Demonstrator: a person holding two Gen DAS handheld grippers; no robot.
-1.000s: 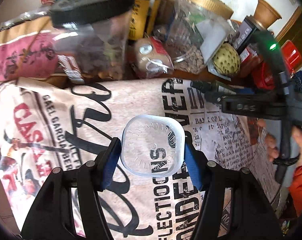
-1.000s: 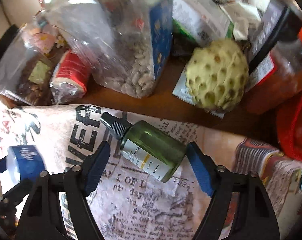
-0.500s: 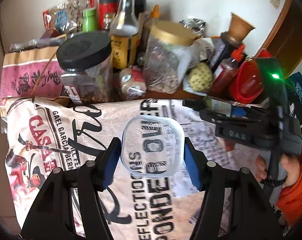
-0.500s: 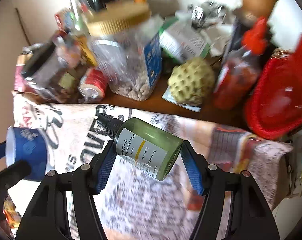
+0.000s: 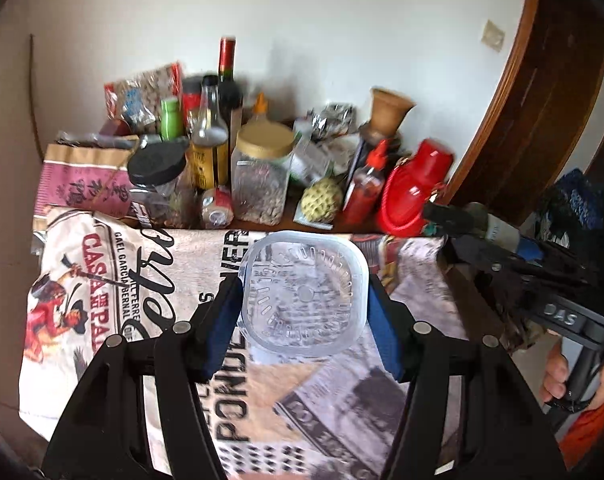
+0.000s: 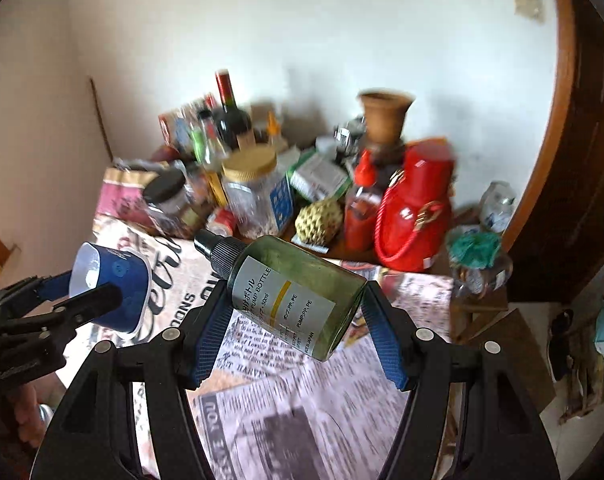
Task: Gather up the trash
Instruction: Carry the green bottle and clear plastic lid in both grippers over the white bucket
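The left gripper (image 5: 304, 304) has its blue pads pressed on both sides of a clear plastic tub (image 5: 304, 292), square with rounded corners, its ribbed base facing the camera, and holds it up above the cloth (image 5: 102, 280). From the right wrist view that same tub shows an opaque blue side and a white rim. The right gripper (image 6: 292, 312) is clamped on a green bottle (image 6: 298, 300): a smooth translucent cylinder lying tilted across the pads, with a ridged black pump cap to the far left and a white printed label facing up. It too hangs clear of the cloth.

The cloth is soft fabric printed like old newspaper, draped over a wooden table (image 5: 290, 216). At the far edge is a crowd of goods: a clear jar (image 5: 262, 180) with a gold lid, a dark jar (image 5: 158, 184) with a black lid, a knobbly green fruit (image 5: 322, 204), a glossy red flask (image 5: 414, 196) with a cord, a tall wine bottle (image 5: 227, 80) and a terracotta pot (image 5: 390, 108). A hand (image 5: 558, 372) and an orange sleeve (image 5: 598, 432) show at the right.
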